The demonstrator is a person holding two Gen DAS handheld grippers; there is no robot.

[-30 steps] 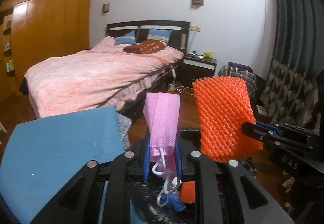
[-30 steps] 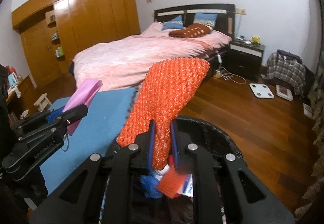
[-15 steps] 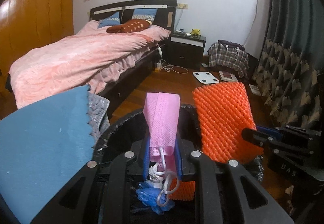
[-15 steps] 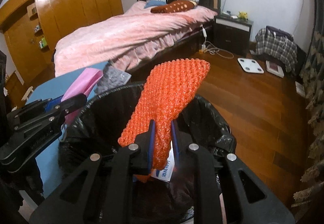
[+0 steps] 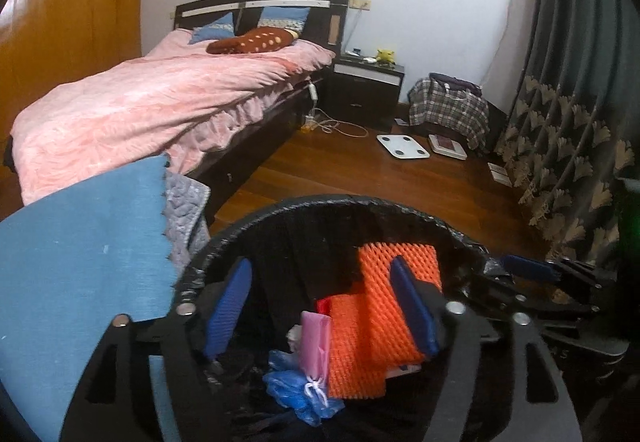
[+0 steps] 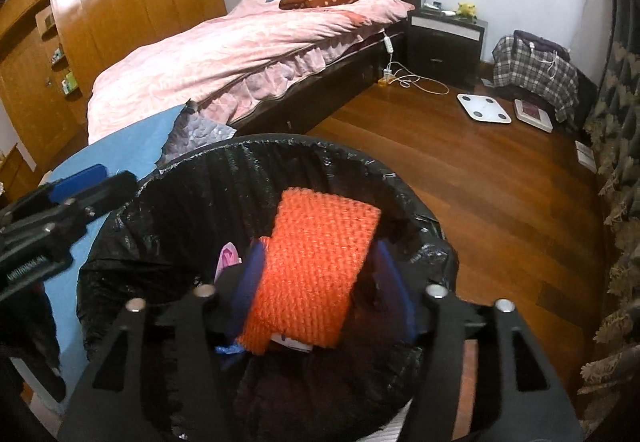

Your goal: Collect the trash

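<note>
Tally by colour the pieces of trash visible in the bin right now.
Orange foam net pieces: 2
Pink face mask: 1
Blue plastic bag, crumpled: 1
Total: 4, all inside the black-lined bin.

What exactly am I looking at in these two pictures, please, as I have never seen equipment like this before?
A person holds two handheld grippers, each with a camera looking along its fingers, so each picture is one gripper's own view. Both look down into a bin lined with a black bag. The left gripper has just been opening; nothing is between its pads, and the pink face mask lies on the trash below. The right gripper has also just been opening; the orange foam net sits between its pads, seemingly released. Behind are a bed and the wooden floor.
</note>
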